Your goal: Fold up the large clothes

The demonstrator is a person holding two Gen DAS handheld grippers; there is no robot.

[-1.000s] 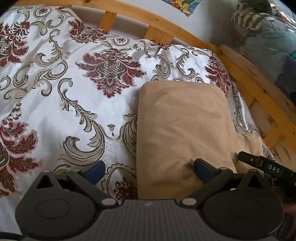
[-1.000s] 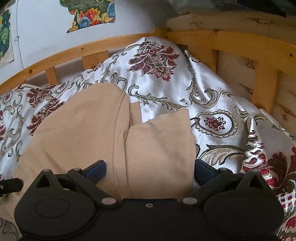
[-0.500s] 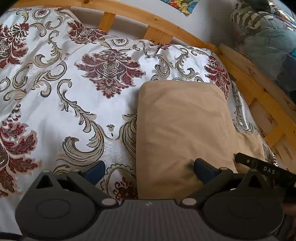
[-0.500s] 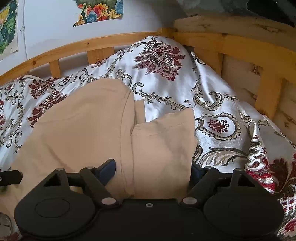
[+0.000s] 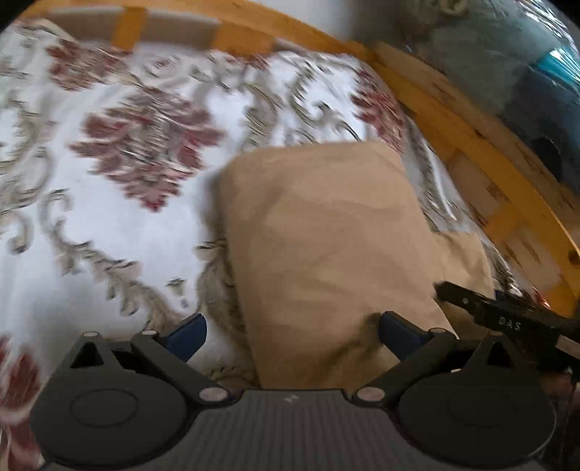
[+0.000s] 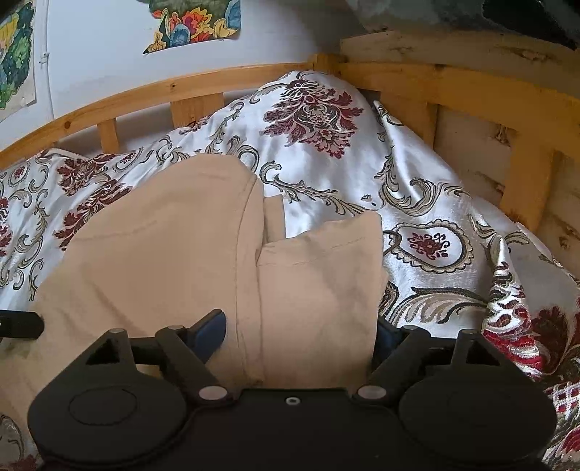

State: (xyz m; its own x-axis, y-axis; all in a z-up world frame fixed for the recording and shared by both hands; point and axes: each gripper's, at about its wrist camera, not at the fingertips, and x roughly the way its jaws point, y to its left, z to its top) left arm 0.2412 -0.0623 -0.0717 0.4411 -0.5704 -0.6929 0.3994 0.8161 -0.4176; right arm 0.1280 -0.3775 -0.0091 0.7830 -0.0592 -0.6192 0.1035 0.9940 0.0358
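I am looking at a tan garment (image 5: 326, 232) lying folded on a bed (image 6: 417, 203) covered in a white, flower-patterned spread, with a wooden bed rail (image 6: 471, 87) running along the far and right sides. On the wall beyond the rail, colourful pictures (image 6: 195, 21) are hanging.

My left gripper (image 5: 291, 331) is sitting with its jaws apart at the near left corner of the garment; the left edge of the cloth is lying between the blue fingers (image 5: 186, 335), and the right one is resting on top of the fabric. This view is blurred, so I cannot tell whether the pads are pressing.

My right gripper (image 6: 301, 335) is straddling the near end of a narrower folded flap at the right side of the garment. Its jaws have just been closing and are standing close against the cloth on both sides; the right finger is mostly hidden behind the fabric, so I cannot tell whether it is pinching yet.
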